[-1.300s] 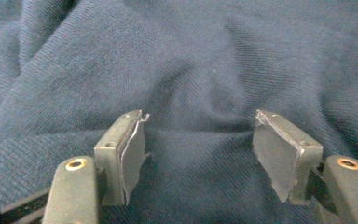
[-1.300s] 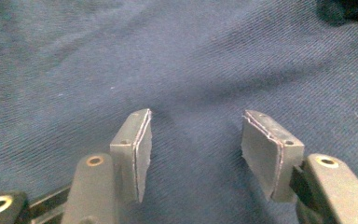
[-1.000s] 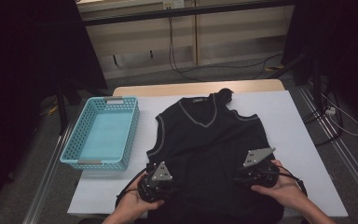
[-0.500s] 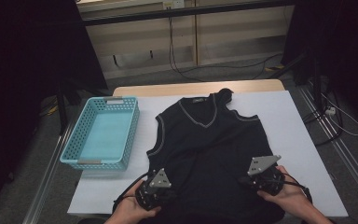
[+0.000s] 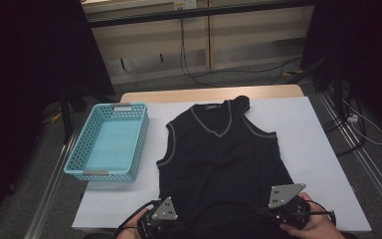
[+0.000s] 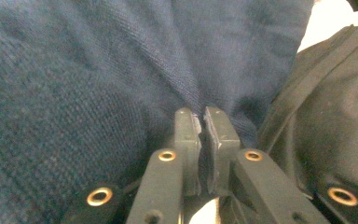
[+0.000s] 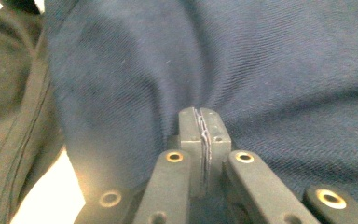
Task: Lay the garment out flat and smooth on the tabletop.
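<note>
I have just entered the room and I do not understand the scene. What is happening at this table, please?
A person sits at a white table with a gripper in each hand. A dark sleeveless vest lies flat on it, neck away from the person. The left gripper and the right gripper are each shut on the vest's near hem. A turquoise basket stands beside the vest, nothing in it.

High view: fixed overhead, looking forward and down at the whole table (image 5: 308, 129) from pretty far off. Left gripper view: riding the left gripper (image 6: 200, 126), aimed along its jaws, super close to the vest (image 6: 98, 79). Right gripper view: same deal on the right gripper (image 7: 200, 126). Shared across all three: the vest's hem.
</note>
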The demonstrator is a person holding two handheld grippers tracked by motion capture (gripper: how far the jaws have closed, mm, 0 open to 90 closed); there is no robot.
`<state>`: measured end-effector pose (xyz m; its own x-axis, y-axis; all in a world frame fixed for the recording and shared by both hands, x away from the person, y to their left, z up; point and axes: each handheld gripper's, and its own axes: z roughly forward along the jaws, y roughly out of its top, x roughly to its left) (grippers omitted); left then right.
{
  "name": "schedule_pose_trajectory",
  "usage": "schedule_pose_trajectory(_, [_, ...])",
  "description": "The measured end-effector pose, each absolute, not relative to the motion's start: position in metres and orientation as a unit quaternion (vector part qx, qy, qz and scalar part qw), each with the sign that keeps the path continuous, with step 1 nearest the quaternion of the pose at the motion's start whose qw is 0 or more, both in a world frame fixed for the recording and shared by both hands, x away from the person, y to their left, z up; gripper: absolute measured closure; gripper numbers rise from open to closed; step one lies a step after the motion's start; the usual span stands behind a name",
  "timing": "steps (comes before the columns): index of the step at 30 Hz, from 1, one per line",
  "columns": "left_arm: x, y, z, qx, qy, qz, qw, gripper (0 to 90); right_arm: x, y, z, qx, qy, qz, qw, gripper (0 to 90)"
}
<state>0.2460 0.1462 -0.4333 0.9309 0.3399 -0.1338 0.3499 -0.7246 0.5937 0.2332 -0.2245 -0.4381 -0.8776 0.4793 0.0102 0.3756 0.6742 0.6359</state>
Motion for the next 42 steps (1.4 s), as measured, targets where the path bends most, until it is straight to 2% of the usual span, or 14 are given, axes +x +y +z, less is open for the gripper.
schedule_pose_trajectory(4, [0.254, 0.150, -0.426, 0.913, 0.205, 0.005, 0.353, 73.7, 0.240, -0.233, -0.434, 0.259, 0.895, 0.352, 0.088, 69.2])
schedule_pose_trajectory(6, [0.259, 0.152, -0.421, 0.907, 0.213, 0.019, 0.364, 66.4, 0.244, -0.238, -0.433, 0.269, 0.889, 0.359, 0.092, 64.1])
schedule_pose_trajectory(8, [0.264, 0.152, -0.414, 0.901, 0.219, 0.036, 0.374, 63.4, 0.248, -0.242, -0.432, 0.277, 0.885, 0.361, 0.097, 59.1])
schedule_pose_trajectory(14, [0.284, 0.146, -0.408, 0.898, 0.217, 0.072, 0.376, 57.2, 0.264, -0.260, -0.426, 0.308, 0.870, 0.361, 0.131, 58.9])
schedule_pose_trajectory(17, [0.298, 0.144, -0.420, 0.903, 0.235, 0.092, 0.347, 52.6, 0.275, -0.274, -0.427, 0.335, 0.862, 0.347, 0.152, 59.1])
schedule_pose_trajectory(20, [0.303, 0.148, -0.438, 0.913, 0.241, 0.081, 0.321, 50.8, 0.284, -0.287, -0.431, 0.362, 0.855, 0.330, 0.172, 54.8])
schedule_pose_trajectory(22, [0.297, 0.148, -0.440, 0.913, 0.243, 0.090, 0.315, 55.8, 0.288, -0.293, -0.436, 0.374, 0.851, 0.326, 0.171, 55.0])
schedule_pose_trajectory(24, [0.294, 0.150, -0.442, 0.915, 0.250, 0.082, 0.305, 78.1, 0.292, -0.298, -0.439, 0.383, 0.849, 0.321, 0.171, 55.0])
schedule_pose_trajectory(26, [0.292, 0.155, -0.441, 0.917, 0.250, 0.071, 0.301, 86.9, 0.295, -0.300, -0.441, 0.391, 0.846, 0.319, 0.171, 55.6])
schedule_pose_trajectory(30, [0.288, 0.165, -0.439, 0.918, 0.257, 0.058, 0.298, 88.3, 0.298, -0.302, -0.442, 0.393, 0.845, 0.319, 0.171, 55.5])
schedule_pose_trajectory(38, [0.286, 0.188, -0.436, 0.909, 0.283, 0.074, 0.296, 88.2, 0.308, -0.302, -0.449, 0.398, 0.850, 0.305, 0.159, 59.4])
schedule_pose_trajectory(42, [0.287, 0.185, -0.437, 0.911, 0.278, 0.076, 0.296, 88.0, 0.307, -0.300, -0.448, 0.393, 0.857, 0.299, 0.150, 69.6])
